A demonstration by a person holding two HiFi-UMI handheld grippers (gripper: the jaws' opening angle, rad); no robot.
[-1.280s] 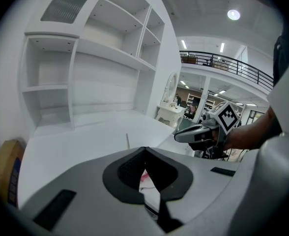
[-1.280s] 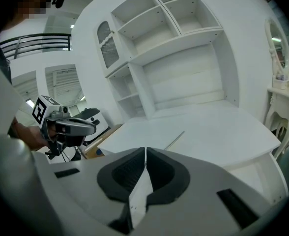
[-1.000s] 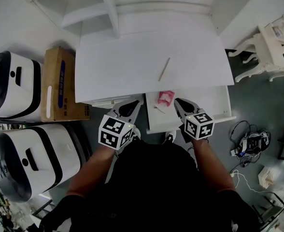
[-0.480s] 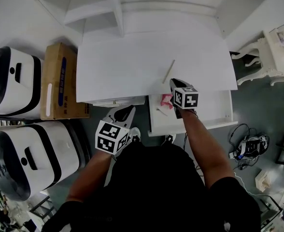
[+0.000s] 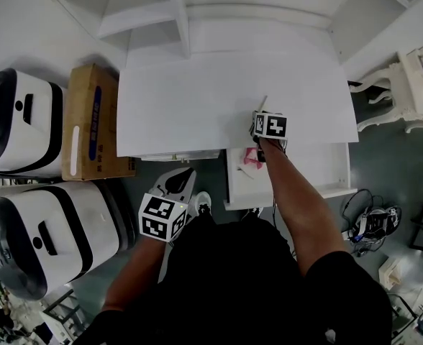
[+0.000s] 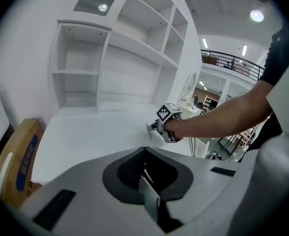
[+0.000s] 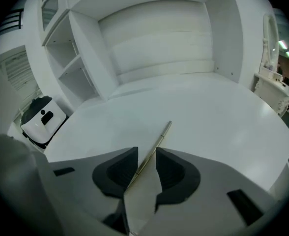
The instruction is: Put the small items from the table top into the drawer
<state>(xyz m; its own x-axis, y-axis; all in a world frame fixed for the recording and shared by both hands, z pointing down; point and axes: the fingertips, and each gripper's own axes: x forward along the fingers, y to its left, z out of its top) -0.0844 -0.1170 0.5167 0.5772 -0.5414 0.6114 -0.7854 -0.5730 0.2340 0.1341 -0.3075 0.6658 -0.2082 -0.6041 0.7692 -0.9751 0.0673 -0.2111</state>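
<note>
Table (image 5: 197,92) and drawer (image 5: 316,167) are white, the stick (image 7: 158,140) brass-coloured, the small item (image 5: 250,157) pink, the box (image 5: 89,121) brown

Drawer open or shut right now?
Open. The head view shows the drawer pulled out from under the table top, with a pink item lying inside.

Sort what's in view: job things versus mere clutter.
Job: thin stick on the table top, between the open right gripper jaws; open drawer with a pink item inside.
Lying about: cardboard box, two white machines, floor cables. Left gripper is shut, empty.
</note>
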